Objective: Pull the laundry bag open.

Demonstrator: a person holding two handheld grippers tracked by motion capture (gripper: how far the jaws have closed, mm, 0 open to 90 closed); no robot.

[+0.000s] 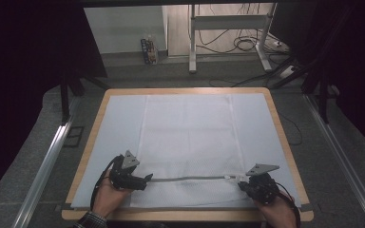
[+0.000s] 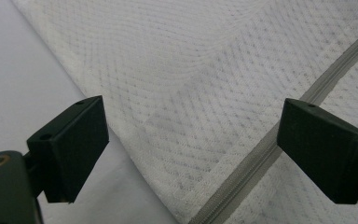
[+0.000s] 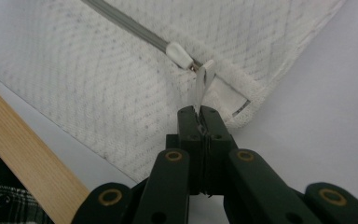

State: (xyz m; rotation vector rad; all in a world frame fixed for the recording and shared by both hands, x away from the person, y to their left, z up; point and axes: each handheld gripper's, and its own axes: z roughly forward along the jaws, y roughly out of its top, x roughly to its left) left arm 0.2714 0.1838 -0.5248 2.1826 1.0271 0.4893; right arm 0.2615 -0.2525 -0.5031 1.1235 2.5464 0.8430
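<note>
**A:** Where does the white mesh cover [image 1: 187, 137] lie, and what have you got of it?

**B:** It lies flat on the pale sheet over the desk [image 1: 285, 142], with its grey zipper [image 1: 190, 179] running left to right along the near edge. Your right hand-held gripper [image 3: 199, 113] is clenched on the metal zipper pull [image 3: 201, 86], at the right end of that line. Your left hand-held gripper [image 2: 193, 140] is released, jaws wide apart over the fabric at the left end, gripping nothing.

**A:** How will it handle when you draw the pull along?

**B:** I'd judge it light, soft and limp, so it will bunch and slide on the sheet rather than resist. The pull is thin and smooth and could slip out. Pinch the fabric beside the zipper with your left one, keep the line taut, and pull in line with the teeth.
</note>
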